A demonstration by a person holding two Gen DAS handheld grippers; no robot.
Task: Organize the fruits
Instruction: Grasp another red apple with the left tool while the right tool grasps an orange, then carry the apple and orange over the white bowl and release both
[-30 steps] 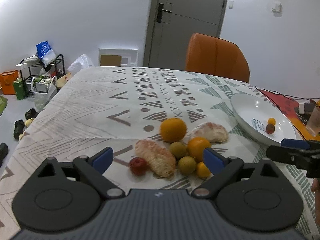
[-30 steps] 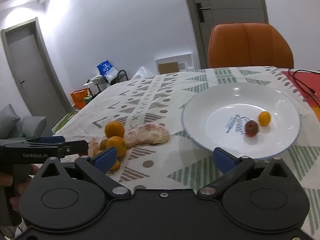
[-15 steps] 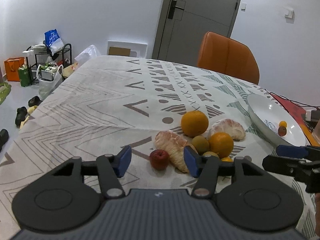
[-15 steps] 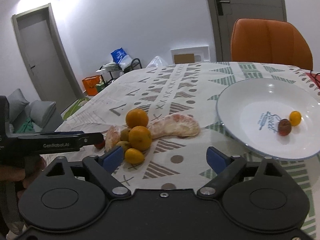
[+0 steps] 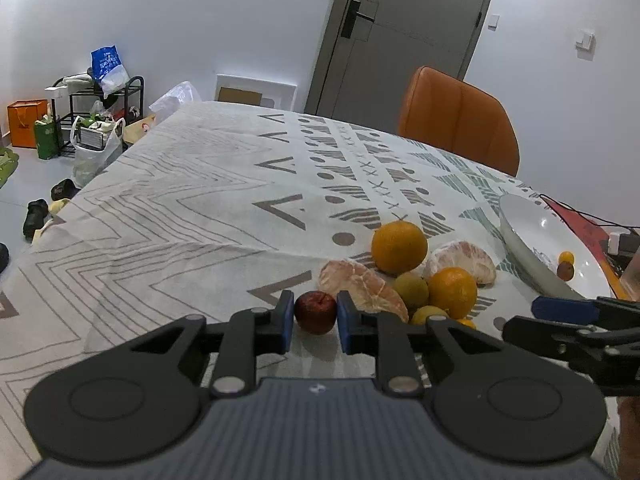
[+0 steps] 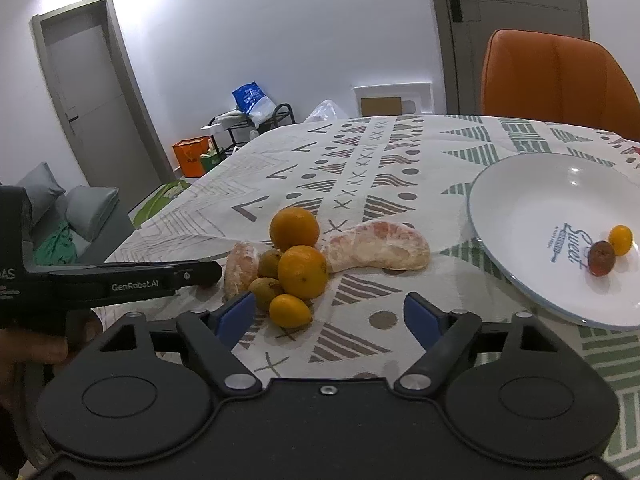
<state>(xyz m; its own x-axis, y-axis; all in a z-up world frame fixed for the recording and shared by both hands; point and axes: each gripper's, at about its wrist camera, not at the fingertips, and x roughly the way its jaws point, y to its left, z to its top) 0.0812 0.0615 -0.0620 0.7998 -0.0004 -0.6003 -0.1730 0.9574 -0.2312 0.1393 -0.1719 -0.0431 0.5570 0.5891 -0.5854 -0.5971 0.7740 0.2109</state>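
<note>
Nearest to me, my left tool (image 5: 316, 322) has its blue pads clamped on either side of a small dark red fruit (image 5: 316, 312), which sits on the table (image 5: 192, 216) at the near left end of the fruit cluster. My right tool (image 6: 330, 314) hangs just above the cloth with its jaws wide apart; they have just been narrowing, with nothing gripped between them, and a small orange kumquat (image 6: 290, 311) lies just ahead of its left pad.

Just beyond the red fruit I see a peeled pomelo segment (image 5: 362, 290), touching the rest of the pile. Beside it sit two greenish-brown round fruits, one (image 5: 411, 290) behind the other (image 5: 430, 314), with a mandarin (image 5: 453, 292) pressed against them. Behind those stands a larger orange (image 5: 399, 246), and to its right lies a second, longer pomelo segment (image 6: 376, 246).

Further right, apart from the pile, is a white plate (image 6: 520, 200) with printed lettering. In it lie a small dark red fruit (image 6: 601, 258) and a tiny orange one (image 6: 620, 240), touching each other.

At the far edge of the table stands an orange chair (image 5: 460, 120), with a grey door (image 5: 400, 32) behind it.
</note>
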